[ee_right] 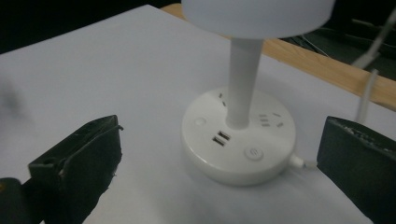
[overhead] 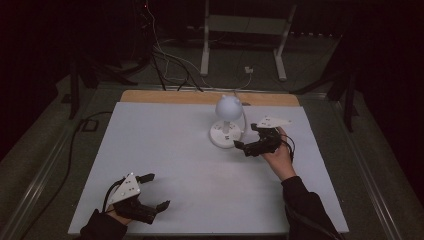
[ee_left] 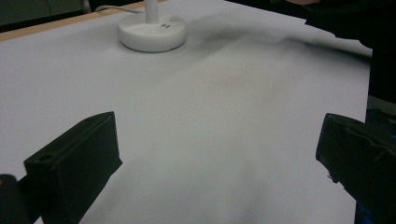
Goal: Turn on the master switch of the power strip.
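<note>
The right tool (overhead: 246, 138) is held with its jaws spread wide, just beside the round base of a white desk lamp (overhead: 226, 131), with nothing gripped between them. In the right gripper view the lamp (ee_right: 239, 135) is seen between the two black jaws: a white stem rises from the middle of the base, two USB ports and a round power button are set in the top face, and a white cable (ee_right: 299, 162) leaves the base at the side. The lamp is stood on the far half of the white counter (overhead: 190, 165), near its wooden back edge (overhead: 165, 96), under a globe-shaped shade. The left tool (overhead: 154, 191) is held low at the near left corner of the counter, well apart from the lamp, its jaws likewise spread and empty. In the left gripper view the lamp base (ee_left: 151, 33) is seen far off across bare white surface.
</note>
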`<state>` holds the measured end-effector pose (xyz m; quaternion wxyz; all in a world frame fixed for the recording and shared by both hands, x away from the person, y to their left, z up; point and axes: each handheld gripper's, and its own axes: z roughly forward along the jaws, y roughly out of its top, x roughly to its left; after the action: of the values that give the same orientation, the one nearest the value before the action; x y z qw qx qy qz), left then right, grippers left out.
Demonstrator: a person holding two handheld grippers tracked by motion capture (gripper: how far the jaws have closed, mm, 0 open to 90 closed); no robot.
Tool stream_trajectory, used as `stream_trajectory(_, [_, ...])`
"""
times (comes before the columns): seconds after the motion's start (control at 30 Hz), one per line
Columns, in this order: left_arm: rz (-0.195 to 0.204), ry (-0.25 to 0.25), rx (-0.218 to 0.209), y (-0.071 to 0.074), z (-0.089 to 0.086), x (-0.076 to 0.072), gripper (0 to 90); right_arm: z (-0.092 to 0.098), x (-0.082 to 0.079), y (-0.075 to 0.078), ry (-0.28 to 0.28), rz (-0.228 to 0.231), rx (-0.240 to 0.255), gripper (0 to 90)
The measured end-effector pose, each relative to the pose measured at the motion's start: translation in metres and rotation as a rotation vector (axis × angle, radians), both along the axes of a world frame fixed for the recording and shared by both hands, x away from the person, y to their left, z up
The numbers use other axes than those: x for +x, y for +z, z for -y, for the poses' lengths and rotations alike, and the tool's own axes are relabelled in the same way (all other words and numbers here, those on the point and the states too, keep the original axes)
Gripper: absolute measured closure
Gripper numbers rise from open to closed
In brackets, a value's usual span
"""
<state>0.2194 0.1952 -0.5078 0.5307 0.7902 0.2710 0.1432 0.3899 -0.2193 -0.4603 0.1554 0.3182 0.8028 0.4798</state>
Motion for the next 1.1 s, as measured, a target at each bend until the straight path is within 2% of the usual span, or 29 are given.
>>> stream_trajectory(0.03, [0.0,0.0,0.0,0.0,0.0,0.0,0.2,-0.001,0.001,-0.001,0.003,-0.001,0.003,0.0])
stream_trajectory(0.1, [0.0,-0.001,-0.001,0.0,0.0,0.0,0.2,-0.003,0.005,-0.003,0.015,0.029,0.001,0.0])
stream_trajectory(0.27, [0.0,-0.001,-0.002,0.0,0.0,0.0,0.1,-0.004,0.011,-0.006,0.021,0.05,0.005,0.0])
stream_trajectory(0.33, [0.0,0.0,-0.002,0.0,0.0,0.0,0.2,-0.004,0.013,-0.007,0.025,0.065,-0.001,0.0])
stream_trajectory(0.4, [-0.001,0.0,-0.002,0.0,0.0,0.0,0.2,-0.005,0.016,-0.008,0.013,0.077,-0.031,0.0])
stream_trajectory(0.63, [0.001,0.001,-0.002,0.0,-0.001,0.0,0.1,-0.008,0.028,-0.013,0.02,0.063,-0.085,1.7])
stream_trajectory(0.67, [0.0,0.002,-0.002,0.0,-0.001,0.0,0.2,-0.008,0.03,-0.013,0.026,0.055,-0.081,7.4])
stream_trajectory(0.93, [-0.002,0.003,-0.003,0.0,-0.001,0.0,0.1,-0.011,0.035,-0.018,0.024,0.029,-0.09,4.2])
stream_trajectory(0.97, [-0.002,0.004,-0.003,0.0,-0.001,0.0,0.2,-0.012,0.036,-0.021,0.018,0.014,-0.081,4.6])
stream_trajectory(1.07, [-0.003,0.004,-0.004,0.0,-0.001,0.0,0.2,-0.012,0.037,-0.022,0.016,0.007,-0.081,6.0])
stream_trajectory(1.1, [-0.004,0.004,-0.004,0.0,-0.001,0.0,0.1,-0.012,0.038,-0.022,0.01,0.011,-0.084,8.8])
